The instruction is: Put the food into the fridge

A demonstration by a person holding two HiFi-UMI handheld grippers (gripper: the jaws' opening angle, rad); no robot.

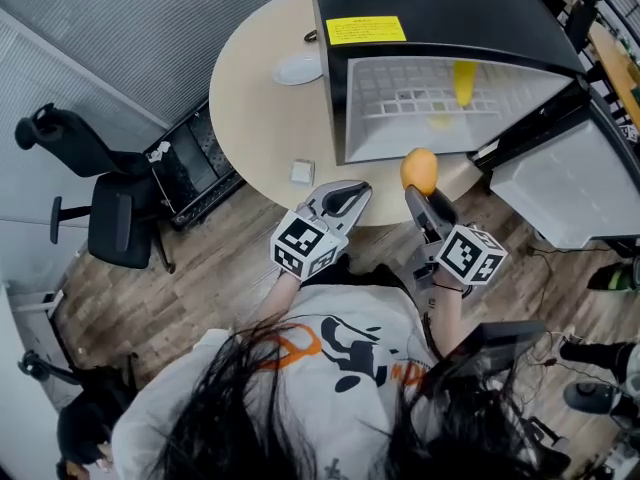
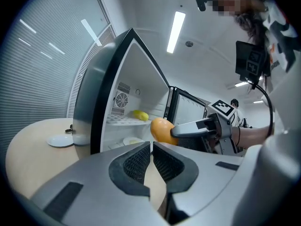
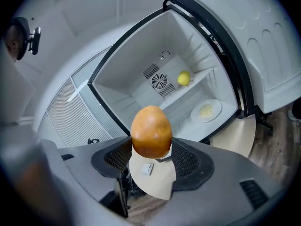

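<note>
An orange-brown, egg-shaped fruit (image 1: 419, 169) is pinched between the jaws of my right gripper (image 1: 416, 190), just in front of the open fridge (image 1: 440, 28). In the right gripper view the fruit (image 3: 150, 131) stands upright at the tips of the right gripper (image 3: 150, 150), pads pressing on both sides. Inside the fridge, a yellow lemon (image 3: 183, 78) lies on the wire shelf and a small plate of food (image 3: 206, 110) sits on the floor below. My left gripper (image 1: 352, 192) hovers beside it at the table edge, shut and empty (image 2: 151, 147).
The fridge stands on a round beige table (image 1: 255, 118), its door (image 1: 570, 183) swung open to the right. A white saucer (image 1: 298, 70) and a small white square (image 1: 302, 172) lie on the table. A black office chair (image 1: 100, 198) stands at the left.
</note>
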